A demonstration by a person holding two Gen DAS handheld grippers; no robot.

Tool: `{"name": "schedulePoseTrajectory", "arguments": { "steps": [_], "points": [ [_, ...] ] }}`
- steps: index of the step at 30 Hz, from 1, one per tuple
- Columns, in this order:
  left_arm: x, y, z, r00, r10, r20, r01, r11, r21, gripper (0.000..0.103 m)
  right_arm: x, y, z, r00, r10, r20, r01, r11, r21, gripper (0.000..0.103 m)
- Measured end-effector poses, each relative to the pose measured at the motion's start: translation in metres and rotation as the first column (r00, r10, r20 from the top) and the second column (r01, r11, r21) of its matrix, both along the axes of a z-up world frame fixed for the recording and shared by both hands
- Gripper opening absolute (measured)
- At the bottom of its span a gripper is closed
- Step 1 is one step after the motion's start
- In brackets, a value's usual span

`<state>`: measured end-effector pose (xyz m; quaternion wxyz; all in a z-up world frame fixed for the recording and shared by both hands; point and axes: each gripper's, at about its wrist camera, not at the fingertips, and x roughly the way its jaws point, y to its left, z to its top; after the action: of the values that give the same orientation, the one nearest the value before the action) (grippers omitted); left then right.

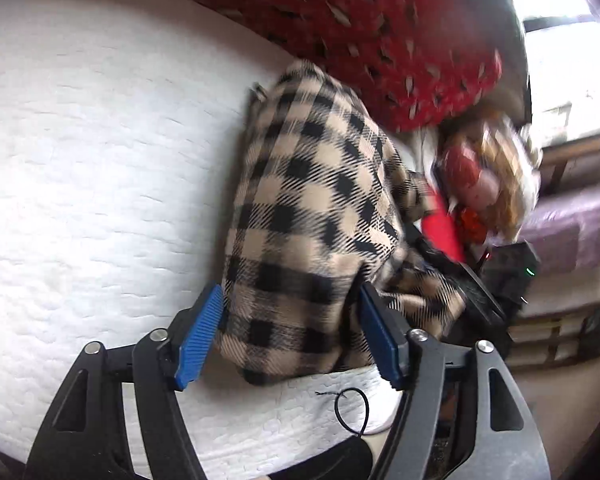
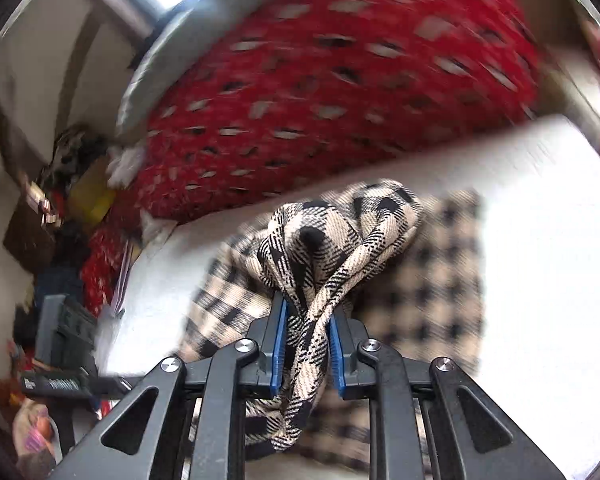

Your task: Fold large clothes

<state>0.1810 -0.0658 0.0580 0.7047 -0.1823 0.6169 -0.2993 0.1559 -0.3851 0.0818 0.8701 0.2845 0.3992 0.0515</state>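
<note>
Now the right gripper (image 2: 308, 344) pinches a bunched bit of the checked cloth (image 1: 312, 216) on the white bed (image 1: 92, 152). The left gripper (image 1: 290, 336) is spread around it, not squeezing. Pulling could drag the cloth crooked.

No text, label, brand or number can be read in either view; the only printing, pale marks on a black device (image 2: 56, 382) at the right wrist view's left edge, is too blurred.
</note>
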Motion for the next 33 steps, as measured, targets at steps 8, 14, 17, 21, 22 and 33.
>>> {"name": "schedulePoseTrajectory", "arguments": {
  "steps": [8, 14, 17, 21, 22, 33],
  "points": [
    [-0.021, -0.011, 0.019, 0.994, -0.053, 0.096, 0.048, 0.998, 0.050, 0.071, -0.052, -0.054, -0.044, 0.983, -0.171, -0.068, 0.182, 0.955, 0.233, 0.014],
    [-0.001, 0.020, 0.032, 0.979, 0.088, 0.181, -0.109, 0.988, 0.105, 0.071, -0.072, -0.041, -0.021, 0.991, -0.132, 0.028, 0.116, 0.937, 0.329, 0.068],
    [0.006, 0.022, 0.013, 0.984, 0.097, 0.147, -0.119, 0.981, 0.152, 0.071, -0.066, -0.020, -0.024, 0.998, -0.052, -0.019, 0.055, 0.933, 0.356, 0.070],
    [0.008, 0.020, -0.006, 0.991, 0.111, 0.079, -0.120, 0.985, 0.127, 0.071, -0.053, 0.020, -0.026, 0.998, 0.044, -0.055, -0.022, 0.935, 0.354, 0.070],
    [0.007, 0.018, -0.007, 0.992, 0.106, 0.072, -0.114, 0.986, 0.125, 0.071, -0.049, 0.027, -0.025, 0.996, 0.059, -0.074, -0.031, 0.942, 0.334, 0.069],
    [0.008, -0.003, 0.015, 0.986, 0.083, 0.142, -0.106, 0.980, 0.166, 0.071, -0.067, 0.009, -0.011, 0.998, 0.044, -0.041, -0.044, 0.999, 0.020, 0.007]
  ]
}}
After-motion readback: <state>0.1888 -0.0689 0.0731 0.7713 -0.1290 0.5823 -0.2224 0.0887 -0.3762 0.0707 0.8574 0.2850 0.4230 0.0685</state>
